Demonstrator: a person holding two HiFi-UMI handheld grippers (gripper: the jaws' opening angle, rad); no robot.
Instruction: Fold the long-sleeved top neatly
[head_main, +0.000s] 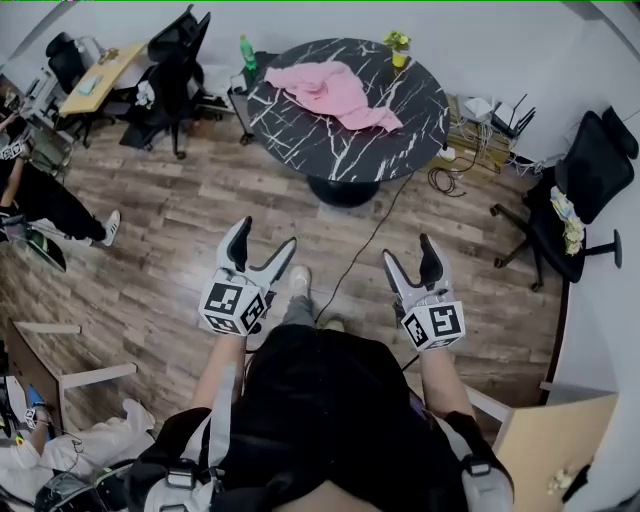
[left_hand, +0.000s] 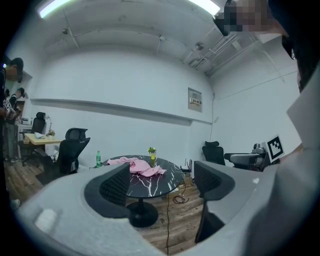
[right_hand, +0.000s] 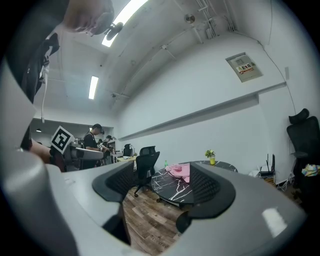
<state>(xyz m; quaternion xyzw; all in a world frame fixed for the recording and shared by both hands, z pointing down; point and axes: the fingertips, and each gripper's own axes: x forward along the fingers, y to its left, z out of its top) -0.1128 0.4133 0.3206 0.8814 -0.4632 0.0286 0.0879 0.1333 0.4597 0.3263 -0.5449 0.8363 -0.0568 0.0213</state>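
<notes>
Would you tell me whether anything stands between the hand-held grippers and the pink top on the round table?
Nothing visible does. Bare wooden floor, crossed only by a thin cable, separates the left hand-held gripper and right hand-held gripper, both open, from the table where the pink top lies uncovered.

Left hand-held gripper (head_main: 266, 233) and right hand-held gripper (head_main: 408, 248) level, jaws apart (both empty).

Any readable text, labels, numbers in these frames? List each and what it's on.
No text is legible in any view.
Wall sign: has print, too small and blurred to read.
Green bottle: label too small to read.
Marker cube: black-and-white square pattern only, no letters.
</notes>
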